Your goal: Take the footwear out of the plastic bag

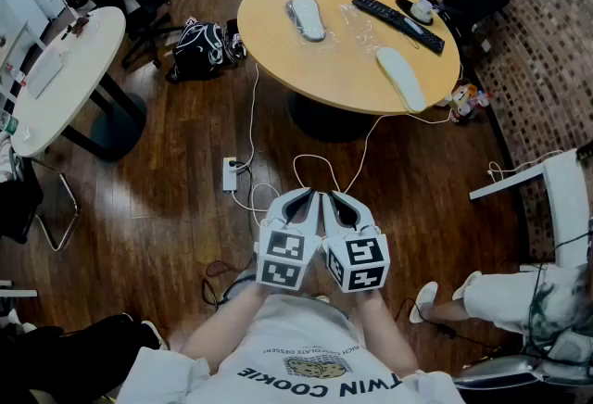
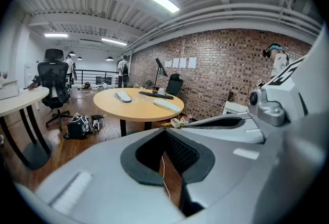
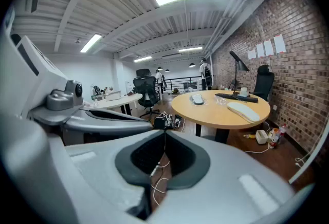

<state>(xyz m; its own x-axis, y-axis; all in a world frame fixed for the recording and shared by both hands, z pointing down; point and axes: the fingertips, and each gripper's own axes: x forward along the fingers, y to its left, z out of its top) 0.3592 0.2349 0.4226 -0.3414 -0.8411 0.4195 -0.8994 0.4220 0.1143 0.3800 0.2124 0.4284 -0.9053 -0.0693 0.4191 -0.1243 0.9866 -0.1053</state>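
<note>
Head view puts the task's things on the round tan wooden table (image 1: 278,50), well apart from the person: one flat white slipper (image 1: 307,18) beside the crumpled clear plastic bag (image 1: 357,22) and another flat white slipper (image 1: 400,78) nearer the edge. Whether film still covers either, I cannot tell. The left gripper (image 1: 304,198) and right gripper (image 1: 338,200) sit side by side at the chest, jaws pressed together on nothing. Arriving shut would likely shove a slipper away, and a pinch may catch film too, dragging the bag.
</note>
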